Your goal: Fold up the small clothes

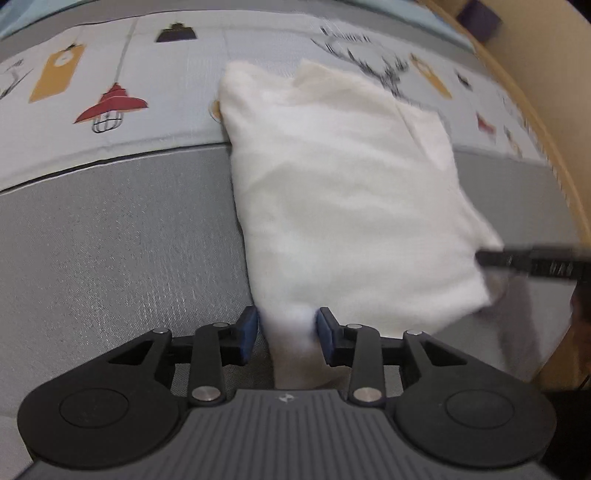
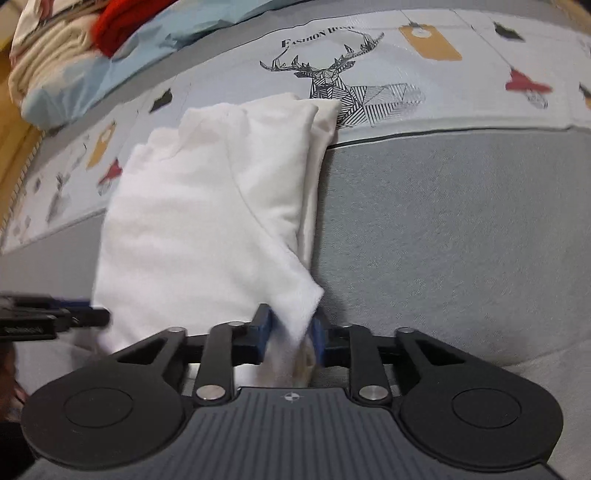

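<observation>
**Spotter:** Cloth sits between the blue pads of both your grippers. The white garment (image 1: 343,199) lies folded on the bed (image 1: 122,251), across the line where the plain grey band meets the printed strip with the red lamps and the stag.

**Operator:** What is my left gripper doing?

**Spotter:** Your left gripper (image 1: 286,334) has the garment's near corner on its side bunched between the pads. The cloth fills the gap and touches both pads, so you are grasping it there.

**Operator:** And the right one?

**Spotter:** Your right gripper (image 2: 290,334) is clenched on the other near corner; the fabric hangs down as a point between its pads and looks blurred. Each gripper shows at the edge of the other's view, at the garment's opposite near corner.

**Operator:** How does the garment lie?

**Spotter:** In layers, with a cream one showing under the white along the side by your right gripper. Its far end lies on the stag print (image 2: 343,85). A heap of bedding (image 2: 74,55) with something red (image 2: 118,26) sits near the bed's far edge, well apart from the garment.
</observation>
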